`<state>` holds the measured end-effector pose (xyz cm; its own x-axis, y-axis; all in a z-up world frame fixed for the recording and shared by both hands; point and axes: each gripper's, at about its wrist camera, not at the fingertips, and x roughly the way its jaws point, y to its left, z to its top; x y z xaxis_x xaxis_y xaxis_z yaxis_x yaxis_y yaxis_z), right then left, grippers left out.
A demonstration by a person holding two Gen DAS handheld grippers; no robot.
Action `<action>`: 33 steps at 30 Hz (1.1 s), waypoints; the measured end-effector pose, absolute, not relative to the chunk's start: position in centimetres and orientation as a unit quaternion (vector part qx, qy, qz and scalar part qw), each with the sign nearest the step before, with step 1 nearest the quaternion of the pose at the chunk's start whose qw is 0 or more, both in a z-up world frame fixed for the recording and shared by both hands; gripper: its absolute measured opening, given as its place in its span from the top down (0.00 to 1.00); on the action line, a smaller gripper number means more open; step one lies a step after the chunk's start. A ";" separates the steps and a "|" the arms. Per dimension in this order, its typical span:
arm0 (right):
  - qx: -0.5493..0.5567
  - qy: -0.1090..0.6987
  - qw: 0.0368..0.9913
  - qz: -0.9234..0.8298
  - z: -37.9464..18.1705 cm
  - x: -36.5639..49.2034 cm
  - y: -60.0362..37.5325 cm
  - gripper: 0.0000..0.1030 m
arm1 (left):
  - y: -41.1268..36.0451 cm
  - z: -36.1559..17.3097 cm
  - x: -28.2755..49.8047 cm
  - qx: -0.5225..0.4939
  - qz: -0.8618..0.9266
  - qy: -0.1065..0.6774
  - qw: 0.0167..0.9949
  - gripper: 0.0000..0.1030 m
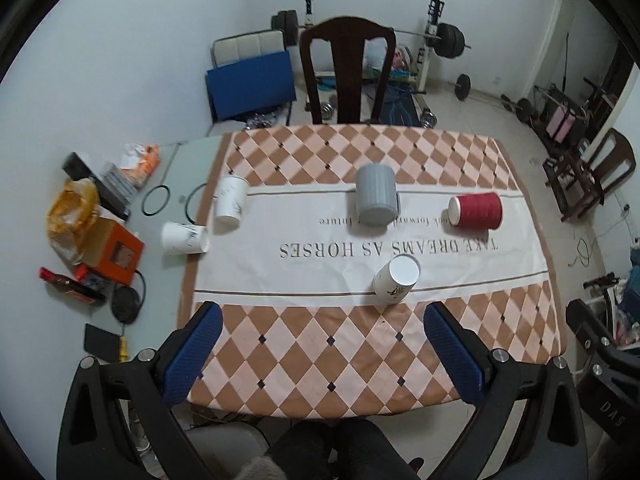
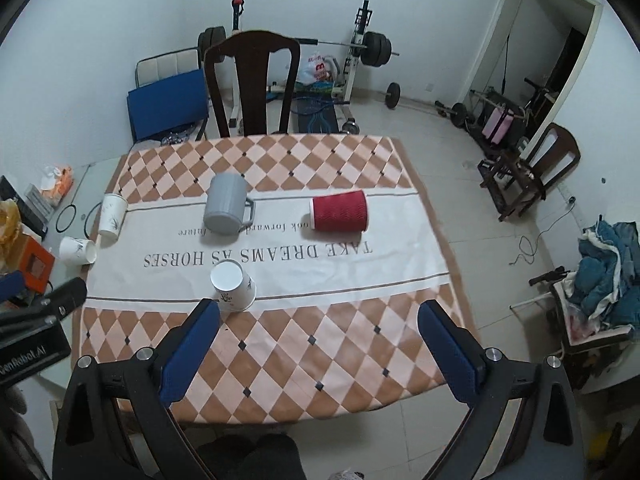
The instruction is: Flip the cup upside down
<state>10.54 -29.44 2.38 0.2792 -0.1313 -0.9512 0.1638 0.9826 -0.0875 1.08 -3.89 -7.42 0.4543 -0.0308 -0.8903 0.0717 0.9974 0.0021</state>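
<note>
Several cups are on the checked tablecloth (image 1: 320, 340). A white paper cup (image 1: 397, 283) (image 2: 233, 286) stands upside down near the front. A grey mug (image 1: 375, 194) (image 2: 227, 209) stands upside down at the middle. A red paper cup (image 1: 476, 211) (image 2: 340, 211) lies on its side to the right. One white cup (image 1: 231, 200) (image 2: 112, 215) stands at the left cloth edge; another (image 1: 185, 238) (image 2: 78, 251) lies on its side beside it. My left gripper (image 1: 322, 322) and right gripper (image 2: 320, 320) are open and empty, above the table's front edge.
A dark wooden chair (image 1: 347, 68) stands behind the table. Boxes, a bottle and bags (image 1: 92, 236) clutter the glass at the left. Weights and a barbell rack (image 1: 440, 36) stand at the back wall. A second chair (image 2: 536, 176) and a clothes pile (image 2: 604, 264) are at the right.
</note>
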 end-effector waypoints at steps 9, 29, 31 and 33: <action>0.017 0.580 0.810 -0.086 8.7 9.6 -29.3 0.02 | -3.1 -3.7 -1.4 0.014 -0.018 0.518 0.855 0.00; 0.011 0.579 0.812 -0.072 11.9 8.8 -28.3 0.02 | -2.5 -2.4 -3.2 0.021 -0.010 0.516 0.856 0.00; 0.012 0.578 0.812 -0.073 11.9 8.8 -28.3 0.02 | -2.5 -2.3 -3.4 0.023 -0.009 0.516 0.857 0.00; 0.012 0.579 0.812 -0.072 11.9 8.8 -28.2 0.02 | -2.5 -2.2 -3.5 0.024 -0.010 0.516 0.856 0.00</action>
<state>8.77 -28.23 11.93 0.3188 -0.1031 -0.9422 0.1311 0.9893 -0.0639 -3.48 -2.49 -2.16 0.4671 0.0080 -0.8842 0.0408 0.9987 0.0306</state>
